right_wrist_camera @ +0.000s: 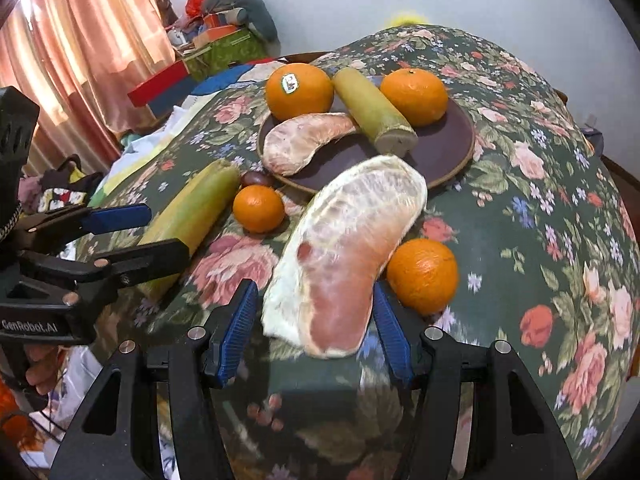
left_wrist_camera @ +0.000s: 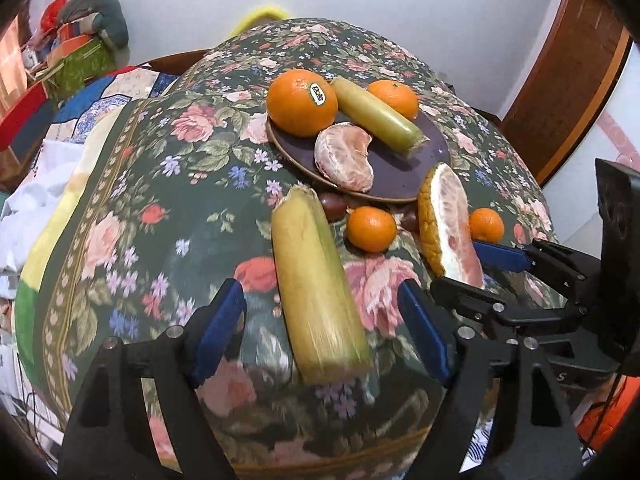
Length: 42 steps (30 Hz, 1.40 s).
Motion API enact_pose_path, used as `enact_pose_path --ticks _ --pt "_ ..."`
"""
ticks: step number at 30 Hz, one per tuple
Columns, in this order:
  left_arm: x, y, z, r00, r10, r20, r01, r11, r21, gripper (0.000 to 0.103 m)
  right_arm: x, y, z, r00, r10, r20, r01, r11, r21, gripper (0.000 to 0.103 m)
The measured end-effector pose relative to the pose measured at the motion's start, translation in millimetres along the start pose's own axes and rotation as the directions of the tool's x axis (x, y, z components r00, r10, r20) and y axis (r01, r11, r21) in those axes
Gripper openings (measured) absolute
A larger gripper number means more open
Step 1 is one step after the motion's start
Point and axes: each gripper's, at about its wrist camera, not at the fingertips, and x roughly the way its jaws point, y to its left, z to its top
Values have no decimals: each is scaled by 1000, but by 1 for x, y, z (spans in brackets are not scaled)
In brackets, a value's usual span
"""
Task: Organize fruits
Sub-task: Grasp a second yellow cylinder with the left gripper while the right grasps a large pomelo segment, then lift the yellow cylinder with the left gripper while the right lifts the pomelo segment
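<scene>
Nearby, pale-pink, pithy pomelo wedge (right_wrist_camera: 344,256), unpeeled side down

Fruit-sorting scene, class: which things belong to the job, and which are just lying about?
Belonging to the job:
dark round plate
stickered large orange
green-yellow cane stick off the plate
peeled pomelo wedge off the plate
small loose mandarin
left tool
right tool

Lying about:
green gift box
pink curtain
</scene>
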Motion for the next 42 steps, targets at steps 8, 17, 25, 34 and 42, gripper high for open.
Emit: enact_pose_path --ticks 8,17,25,34,42 --pt "21 13 13 999 -23 -25 22 999 -35 62 9 0 11 1000 -3 13 3 1000 7 58" --pt "31 14 21 1000 -24 -6 24 999 -45 45 15 0 18 999 14 34 -15 1000 26 52" --pt "26 16 22 998 -66 -6 65 995 -74 39 13 -1 18 999 26 40 -28 999 31 46" --pt "-15 13 21 995 -75 69 80 994 -71 36 -8 7 21 995 44 90 -45 999 8 46" --pt "-52 3 28 985 -96 145 104 993 -49 36 -36 10 29 986 31 165 -31 1000 -2 46"
